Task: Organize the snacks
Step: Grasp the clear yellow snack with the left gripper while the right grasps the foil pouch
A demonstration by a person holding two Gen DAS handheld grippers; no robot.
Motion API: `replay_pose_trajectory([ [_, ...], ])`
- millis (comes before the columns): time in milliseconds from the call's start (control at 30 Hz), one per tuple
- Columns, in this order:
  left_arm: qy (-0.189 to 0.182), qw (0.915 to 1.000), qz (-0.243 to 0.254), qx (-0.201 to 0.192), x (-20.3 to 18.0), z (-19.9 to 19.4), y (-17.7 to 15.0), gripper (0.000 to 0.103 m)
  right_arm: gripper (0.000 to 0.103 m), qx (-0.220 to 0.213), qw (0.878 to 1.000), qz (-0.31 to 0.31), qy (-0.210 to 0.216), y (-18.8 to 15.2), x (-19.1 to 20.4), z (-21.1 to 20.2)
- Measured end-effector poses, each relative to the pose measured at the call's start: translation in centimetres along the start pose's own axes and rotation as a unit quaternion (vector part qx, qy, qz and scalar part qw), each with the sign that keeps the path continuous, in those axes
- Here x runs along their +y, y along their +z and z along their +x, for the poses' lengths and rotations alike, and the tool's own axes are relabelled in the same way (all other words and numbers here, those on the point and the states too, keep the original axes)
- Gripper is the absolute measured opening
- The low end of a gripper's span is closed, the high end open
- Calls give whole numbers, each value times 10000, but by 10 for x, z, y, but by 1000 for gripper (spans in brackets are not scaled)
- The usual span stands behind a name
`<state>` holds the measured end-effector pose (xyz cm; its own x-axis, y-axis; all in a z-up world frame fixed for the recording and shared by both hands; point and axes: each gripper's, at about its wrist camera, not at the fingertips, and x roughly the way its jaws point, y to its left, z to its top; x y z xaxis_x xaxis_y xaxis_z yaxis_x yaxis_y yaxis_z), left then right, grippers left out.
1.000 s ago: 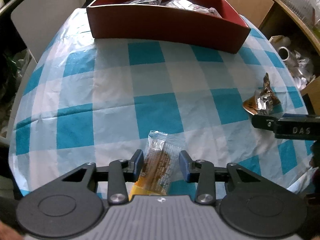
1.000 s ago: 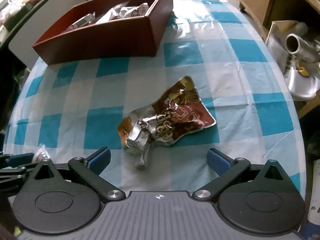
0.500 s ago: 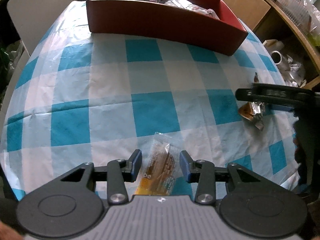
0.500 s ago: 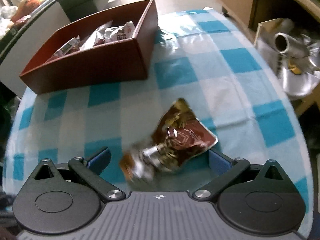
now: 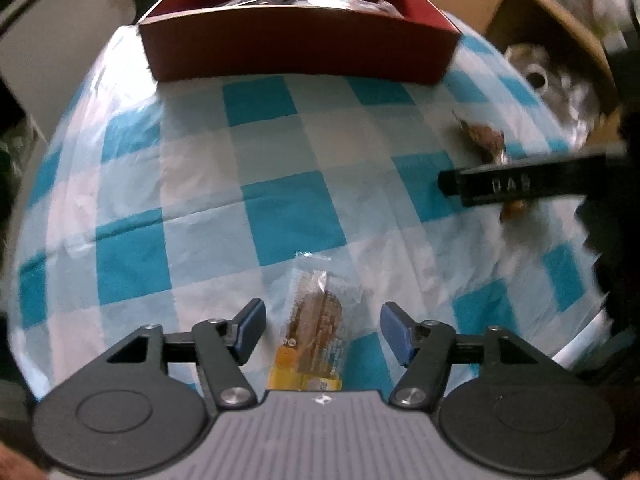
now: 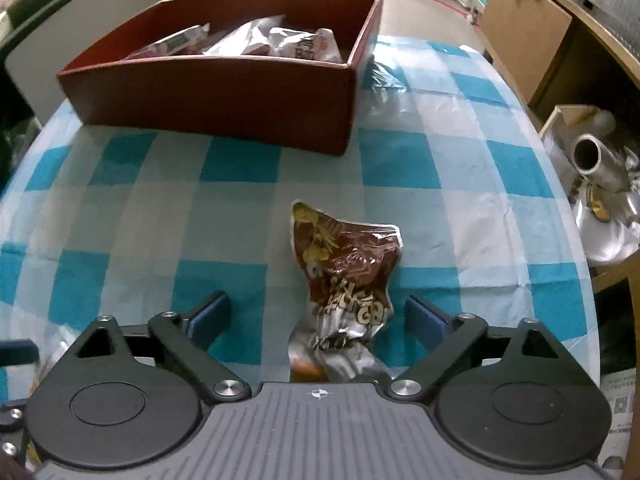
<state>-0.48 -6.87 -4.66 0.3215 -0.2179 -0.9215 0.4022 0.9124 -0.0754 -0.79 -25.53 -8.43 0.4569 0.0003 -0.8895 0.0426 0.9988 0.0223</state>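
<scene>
Two snacks lie on the checked cloth [image 6: 400, 168], both on the near side of the red box [image 6: 224, 92], which already holds several packets. My left tongs [image 5: 322, 330] are opening, with the clear-wrapped bar [image 5: 316, 332] between the pads but not pressed. My right tongs [image 6: 318, 316] are closing around the brown foil bag [image 6: 344, 272], and the pads are not touching it. I judge both things are light. The bar looks stiff enough to take across its middle. The bag is crumpled and soft, its foil may slip, so I think the best hold is on the narrow, creased lower part, not on the puffed upper end toward the box.
</scene>
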Motion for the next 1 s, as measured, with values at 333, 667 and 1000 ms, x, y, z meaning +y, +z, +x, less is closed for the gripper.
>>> replay_pose_trajectory([
  [333,251,9994,-143,-171,9,-4,1,27,65,-44,9996,-161,212,-3,-1,-11],
  [667,106,9984,-509,-216,23,-7,7,26,57,-2,9987,14,518,0,-11,-12],
  [1000,-152,9983,-562,-36,25,-2,10,26,63,78,9979,-491,416,-4,5,-10],
])
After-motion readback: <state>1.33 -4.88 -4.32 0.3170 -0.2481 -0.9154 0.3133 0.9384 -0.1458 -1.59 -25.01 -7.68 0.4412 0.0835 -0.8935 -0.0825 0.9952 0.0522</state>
